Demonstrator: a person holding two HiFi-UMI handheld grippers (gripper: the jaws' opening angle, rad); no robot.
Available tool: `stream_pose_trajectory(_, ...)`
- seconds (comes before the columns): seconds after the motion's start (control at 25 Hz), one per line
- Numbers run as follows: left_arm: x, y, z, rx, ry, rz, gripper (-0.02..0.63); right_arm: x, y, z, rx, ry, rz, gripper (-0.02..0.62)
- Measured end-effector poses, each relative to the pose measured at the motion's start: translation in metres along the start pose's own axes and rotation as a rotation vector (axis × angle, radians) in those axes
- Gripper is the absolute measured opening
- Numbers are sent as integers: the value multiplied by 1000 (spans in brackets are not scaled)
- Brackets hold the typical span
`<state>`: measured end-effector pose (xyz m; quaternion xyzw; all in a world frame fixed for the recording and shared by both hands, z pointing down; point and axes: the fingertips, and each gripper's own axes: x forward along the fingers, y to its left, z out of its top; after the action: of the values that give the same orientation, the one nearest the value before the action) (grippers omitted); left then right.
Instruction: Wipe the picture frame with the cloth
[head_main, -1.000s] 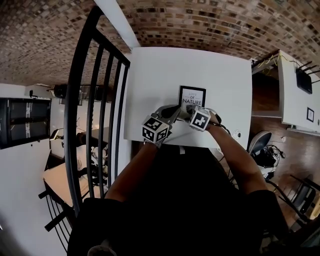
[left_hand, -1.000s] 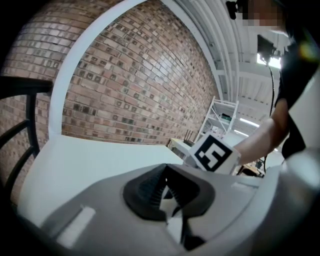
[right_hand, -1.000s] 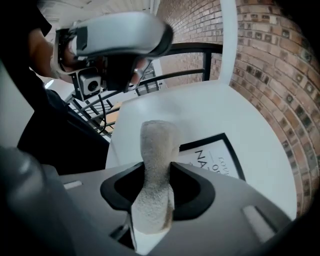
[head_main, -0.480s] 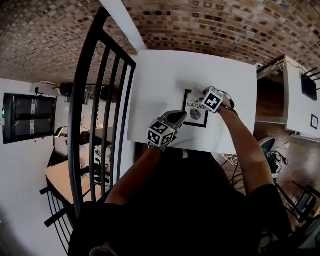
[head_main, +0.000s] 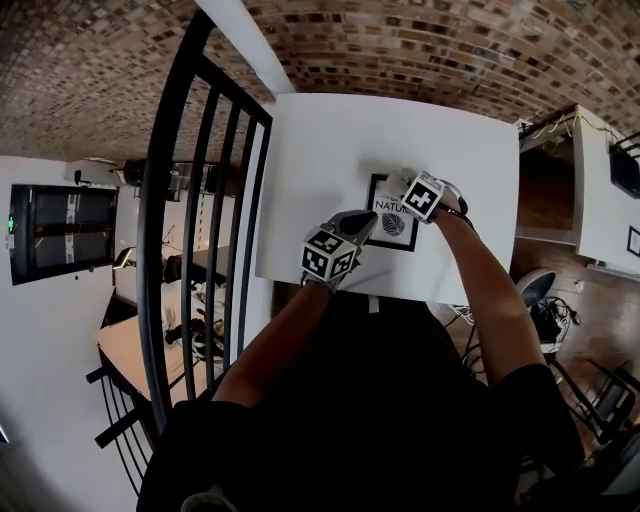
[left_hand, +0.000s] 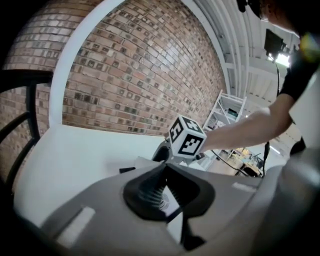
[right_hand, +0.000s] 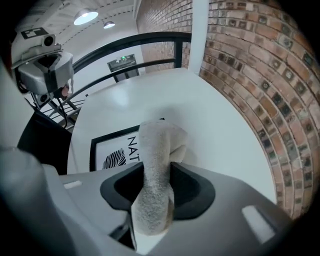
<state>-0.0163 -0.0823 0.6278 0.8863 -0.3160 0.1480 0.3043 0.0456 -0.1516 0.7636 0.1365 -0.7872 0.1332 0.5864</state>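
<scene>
While the head view is taking in both grippers over the white worktop (head_main: 320, 150), the picture frame (head_main: 393, 230) is lying flat there, toward the near edge. Right gripper (head_main: 402, 186) is reaching across the frame's far right corner. Only its own view is showing the fingers clamping a grey cloth (right_hand: 156, 165), with the cloth's end hanging over that corner beside the printed letters "NAT". Left gripper (head_main: 362, 222) is sitting at the frame's left side, and its view is showing narrow fingers nipping the frame's black edge.
</scene>
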Motion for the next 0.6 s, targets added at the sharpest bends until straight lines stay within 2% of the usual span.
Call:
stream_pose_trajectory(0.12,5,5,-1,-5,15,5,2,4,15,0,-6,-26,39,158)
stream_pose_trajectory(0.28,7,8,0,6,23,24,2,7,48,-14,-5,-10,101,158)
stream_pose_trajectory(0.36,9,8,-1,10,30,24,2,6,61,-13,-36,-29,111,158)
stream_pose_trajectory(0.6,13,0,-3,24,40,9,2,0,108,-27,-118,14,199,158)
